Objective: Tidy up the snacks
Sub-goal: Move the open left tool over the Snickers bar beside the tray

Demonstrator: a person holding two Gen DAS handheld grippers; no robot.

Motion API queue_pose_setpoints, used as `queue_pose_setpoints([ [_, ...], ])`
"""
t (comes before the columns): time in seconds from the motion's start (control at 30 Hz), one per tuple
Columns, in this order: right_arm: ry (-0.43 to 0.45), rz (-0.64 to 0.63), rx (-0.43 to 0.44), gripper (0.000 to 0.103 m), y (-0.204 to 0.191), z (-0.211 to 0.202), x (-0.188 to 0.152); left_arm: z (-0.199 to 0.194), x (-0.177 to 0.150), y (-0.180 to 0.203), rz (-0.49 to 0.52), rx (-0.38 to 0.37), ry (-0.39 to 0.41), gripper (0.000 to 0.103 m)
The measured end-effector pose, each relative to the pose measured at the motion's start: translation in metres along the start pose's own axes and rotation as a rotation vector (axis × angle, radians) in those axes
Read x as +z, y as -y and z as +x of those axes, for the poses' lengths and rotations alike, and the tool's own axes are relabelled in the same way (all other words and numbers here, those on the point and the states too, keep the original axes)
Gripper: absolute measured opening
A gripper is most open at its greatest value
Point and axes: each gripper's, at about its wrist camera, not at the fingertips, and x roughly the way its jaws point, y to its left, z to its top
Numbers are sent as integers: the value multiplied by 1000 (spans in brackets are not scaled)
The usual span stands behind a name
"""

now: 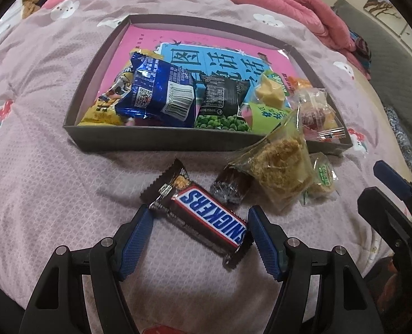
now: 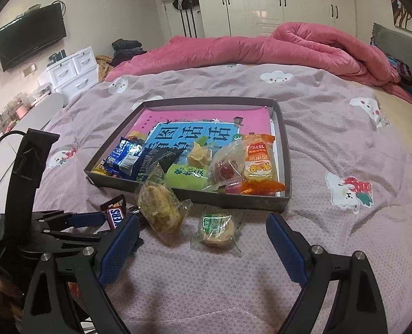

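Left tool straddles Snickers bar, jaws apart.

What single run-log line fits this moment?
left tool: open, straddling Snickers bar | right tool: open, empty | box: partly filled | bedspread: four snacks outside

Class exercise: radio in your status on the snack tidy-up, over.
Left gripper open, straddling Snickers bar, not clamped. Right gripper open, empty, near green-label pastry. Box part-filled. Nothing blocking.

Glossy wrappers on matt cloth

The Snickers bar wears shiny plastic film; the box looks like matt grey card; the bedspread is textured, waffle-weave cloth; hand-held gripper pads are knurled blue.
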Motion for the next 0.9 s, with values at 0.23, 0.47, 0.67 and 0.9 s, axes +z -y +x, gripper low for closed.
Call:
queue_pose_setpoints([
  [0.23, -13, -7, 14, 92, 2, 7, 5, 6, 0, 3, 30, 28, 4, 75],
  [0.47, -46, -92, 18, 92, -11, 23, 8, 5, -2, -5, 30, 32, -3, 69],
  [0.67, -69, -149, 46, 92, -19, 33, 10, -5, -8, -21, 33, 12, -11, 67],
  [0.9, -102, -236, 72, 92, -32, 47, 9, -11, -7, -36, 0, -29, -20, 67],
])
